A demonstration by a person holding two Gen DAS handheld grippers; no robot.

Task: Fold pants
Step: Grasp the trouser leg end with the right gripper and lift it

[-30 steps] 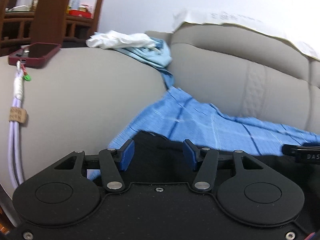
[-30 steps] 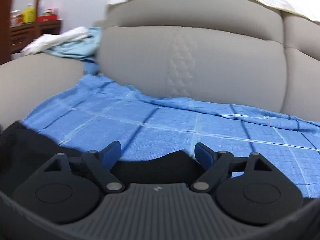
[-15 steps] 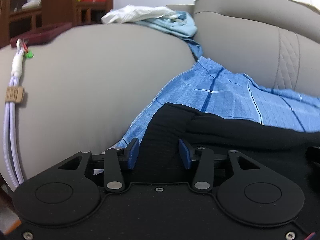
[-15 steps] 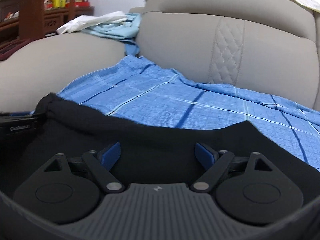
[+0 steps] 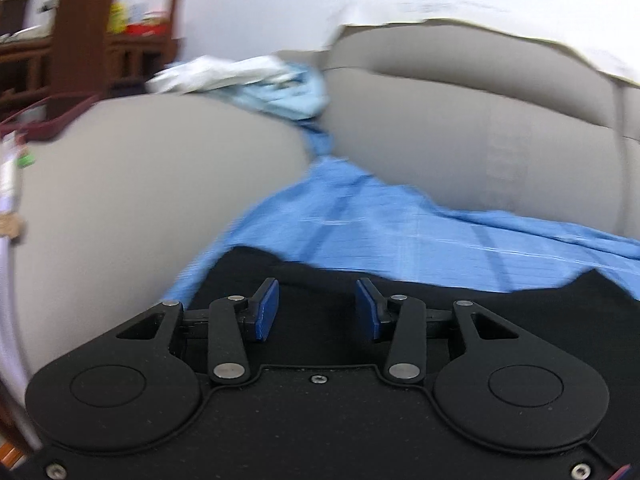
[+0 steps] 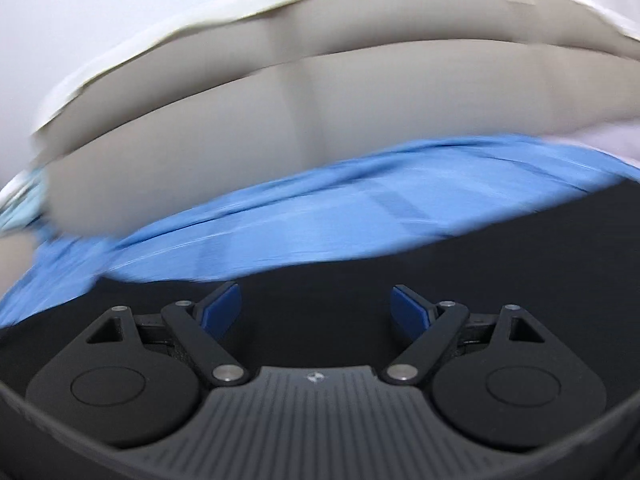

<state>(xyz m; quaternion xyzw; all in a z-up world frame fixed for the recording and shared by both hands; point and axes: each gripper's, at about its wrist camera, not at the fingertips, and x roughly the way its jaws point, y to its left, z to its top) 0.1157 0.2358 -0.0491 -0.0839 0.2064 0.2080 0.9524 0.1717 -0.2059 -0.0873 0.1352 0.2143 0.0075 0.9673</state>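
The black pants (image 5: 320,276) lie on a blue checked sheet (image 5: 380,224) spread over the sofa seat. In the left wrist view my left gripper (image 5: 316,306) hovers over the pants' near-left edge with its blue pads apart and nothing between them. In the right wrist view the pants (image 6: 480,260) fill the lower part of the picture, and my right gripper (image 6: 316,306) is wide open above them, empty. Both views are blurred by motion.
A grey sofa armrest (image 5: 152,184) rises at the left, with a dark red phone (image 5: 52,120) and a white cable (image 5: 8,184) on it. Crumpled white and light blue cloth (image 5: 248,80) lies on the armrest's far end. The sofa backrest (image 6: 320,120) stands behind.
My left gripper has opened wider and lifted, so less black cloth shows in front of it. My right gripper has swung right over the pants. Both views are now blurred.
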